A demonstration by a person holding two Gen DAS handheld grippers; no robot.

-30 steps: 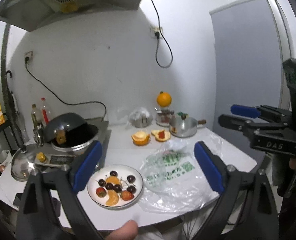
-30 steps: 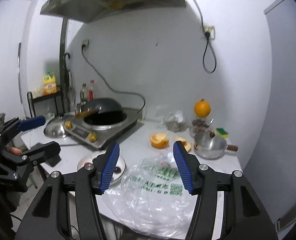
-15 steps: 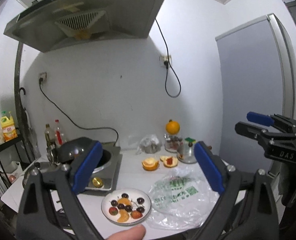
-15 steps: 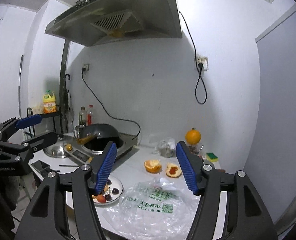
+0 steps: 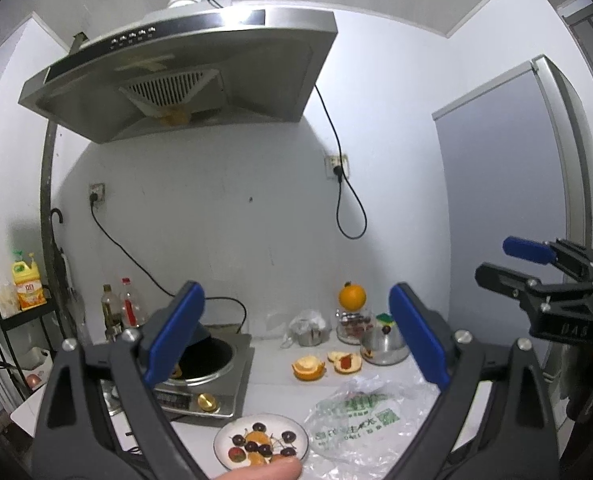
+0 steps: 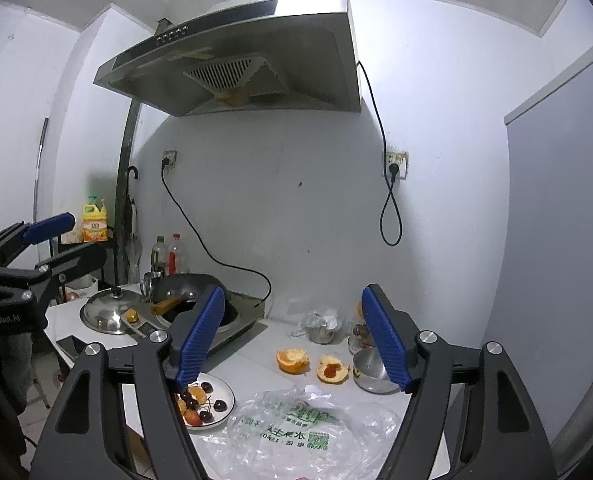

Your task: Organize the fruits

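We are in a small home kitchen. A stainless steel range hood point(image 5: 184, 64) hangs on the white wall above a silver induction cooker point(image 5: 212, 376) holding a black wok point(image 6: 188, 286). On the white desk point(image 6: 264, 344) we see a white round plate of cherries and orange pieces point(image 5: 261, 438), halved orange peels point(image 6: 293, 359) and a small steel pot point(image 5: 384, 344). Far left, oil bottles point(image 5: 112, 308) and a yellow detergent jug point(image 5: 27, 286) stand by a black rack point(image 5: 16, 320).
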